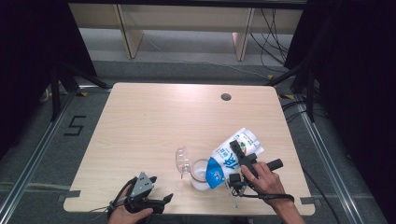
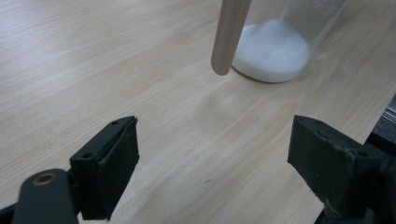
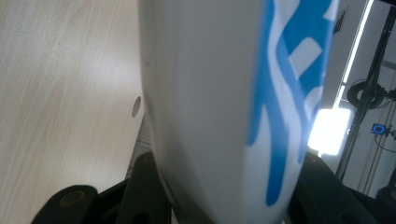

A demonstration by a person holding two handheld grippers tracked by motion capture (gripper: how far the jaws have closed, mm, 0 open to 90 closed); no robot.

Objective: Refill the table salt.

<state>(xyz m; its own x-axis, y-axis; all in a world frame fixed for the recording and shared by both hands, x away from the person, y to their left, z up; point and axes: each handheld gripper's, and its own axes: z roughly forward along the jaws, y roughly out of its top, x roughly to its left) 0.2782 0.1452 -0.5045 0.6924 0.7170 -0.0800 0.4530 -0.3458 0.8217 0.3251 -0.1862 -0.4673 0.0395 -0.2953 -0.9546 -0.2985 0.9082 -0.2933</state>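
High view, bag: a white and blue bag (image 1: pixel 232 159) is tilted, its lower end over a clear jar (image 1: pixel 200 175) of white powder near the worktop (image 1: pixel 154 116) front edge.
High view, lid: a clear lid (image 1: pixel 181 160) lies just left of the jar.
Left gripper view: left hand-held gripper (image 2: pixel 212 158) jaws apart, nothing between them, above bare worktop; jar beyond.
Right gripper view: right hand-held gripper (image 3: pixel 219 186) clamped on the bag.
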